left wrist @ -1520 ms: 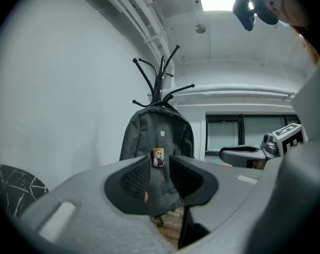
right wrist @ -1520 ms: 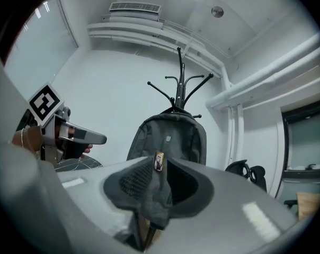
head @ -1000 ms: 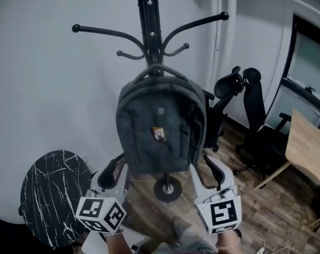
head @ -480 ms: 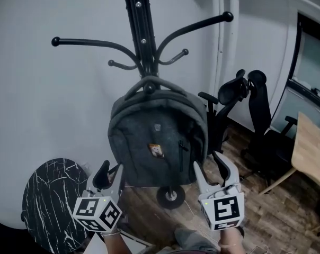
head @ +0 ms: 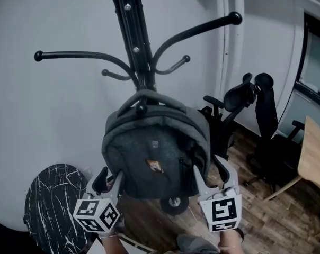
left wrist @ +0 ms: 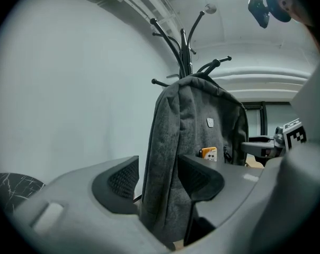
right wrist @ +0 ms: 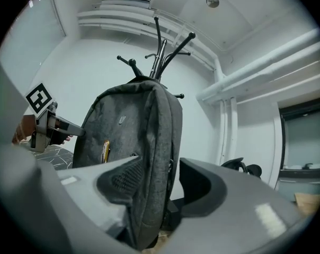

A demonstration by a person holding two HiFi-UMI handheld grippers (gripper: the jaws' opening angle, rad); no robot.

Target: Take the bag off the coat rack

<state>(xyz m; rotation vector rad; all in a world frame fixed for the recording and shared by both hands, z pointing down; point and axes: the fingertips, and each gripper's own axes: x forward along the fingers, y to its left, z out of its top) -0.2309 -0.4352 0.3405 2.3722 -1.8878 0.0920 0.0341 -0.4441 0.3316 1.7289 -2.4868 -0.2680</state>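
Grey woven fabric covers the bag (head: 154, 152), which hangs upright by its top handle (head: 145, 95) from a low hook of the black coat rack (head: 129, 30), long axis vertical and front facing the person. Its lower left edge stands between the jaws of the left gripper (head: 108, 178), its lower right edge between those of the right gripper (head: 212, 172). Both pairs have just been opening and stand wide apart, not clamped on the cloth (a pad may brush it). The grippers are equally near, low on the bag, with the hook well above them. The next move likely needs a grip on both edges, then a lift upward.
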